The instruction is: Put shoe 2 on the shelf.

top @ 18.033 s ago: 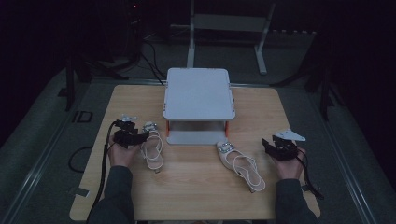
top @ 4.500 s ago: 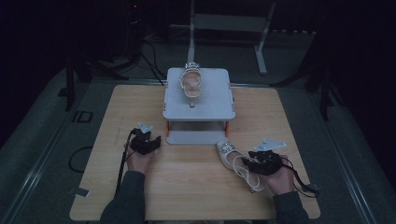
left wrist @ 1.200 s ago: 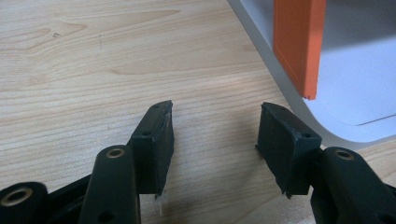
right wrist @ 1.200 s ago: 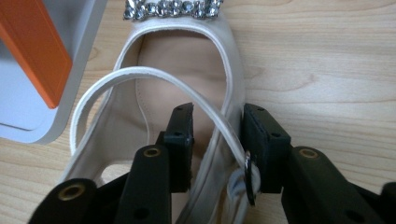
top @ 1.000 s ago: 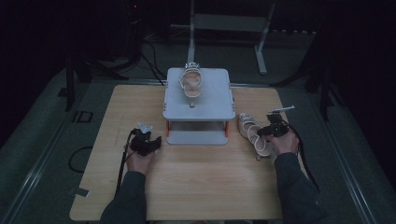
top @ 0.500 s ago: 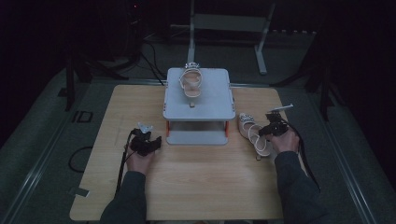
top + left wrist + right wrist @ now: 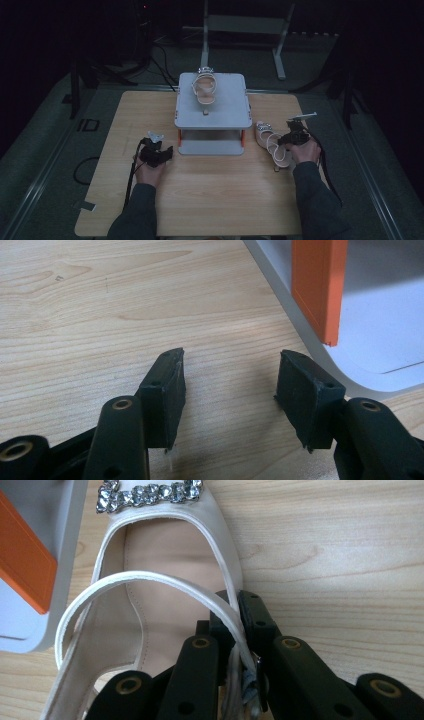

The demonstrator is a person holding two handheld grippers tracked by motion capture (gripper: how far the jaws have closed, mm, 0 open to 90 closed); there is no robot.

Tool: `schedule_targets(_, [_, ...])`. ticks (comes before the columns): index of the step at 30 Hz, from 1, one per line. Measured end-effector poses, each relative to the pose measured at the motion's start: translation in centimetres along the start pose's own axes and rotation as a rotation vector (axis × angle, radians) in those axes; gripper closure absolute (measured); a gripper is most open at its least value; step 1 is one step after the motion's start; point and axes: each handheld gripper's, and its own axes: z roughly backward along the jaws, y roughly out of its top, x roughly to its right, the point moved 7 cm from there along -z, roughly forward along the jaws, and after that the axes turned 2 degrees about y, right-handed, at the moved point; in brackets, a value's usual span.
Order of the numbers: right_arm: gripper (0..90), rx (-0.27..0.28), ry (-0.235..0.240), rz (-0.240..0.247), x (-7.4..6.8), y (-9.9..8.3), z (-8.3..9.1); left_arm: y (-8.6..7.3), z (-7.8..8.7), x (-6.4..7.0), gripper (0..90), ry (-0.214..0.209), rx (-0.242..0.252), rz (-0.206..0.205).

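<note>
A white strappy sandal [image 7: 271,143] with a rhinestone toe band [image 7: 150,494] lies on the wooden table just right of the grey two-level stand [image 7: 213,111]. My right gripper [image 7: 289,139] is shut on its side strap [image 7: 227,607], near the buckle. A matching sandal [image 7: 204,89] rests on the stand's top shelf. My left gripper [image 7: 161,152] stands open on the table, left of the stand's base, with bare wood between its black pads [image 7: 165,390].
The stand has orange legs [image 7: 319,285] and a lower grey shelf [image 7: 211,147]. The table's front half is bare wood [image 7: 215,200]. A metal frame [image 7: 245,30] and cables lie on the dark floor beyond the table's far edge.
Over the last second the right gripper and the sandal have barely shifted beside the stand. Earlier, one sandal went onto the stand's top and the other was carried from the front right.
</note>
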Motion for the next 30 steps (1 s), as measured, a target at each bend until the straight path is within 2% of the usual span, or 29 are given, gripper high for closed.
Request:
schedule_targets(19, [86.3,0.051,0.015,-0.049,0.2,0.6,1.2,0.0,0.0,0.1,45.2,-0.001,-0.001,-0.003])
schedule_targets(30, [86.3,0.08,0.021,-0.043,-0.4,1.6,2.4,0.0,0.0,0.1,45.2,-0.001,-0.001,-0.003])
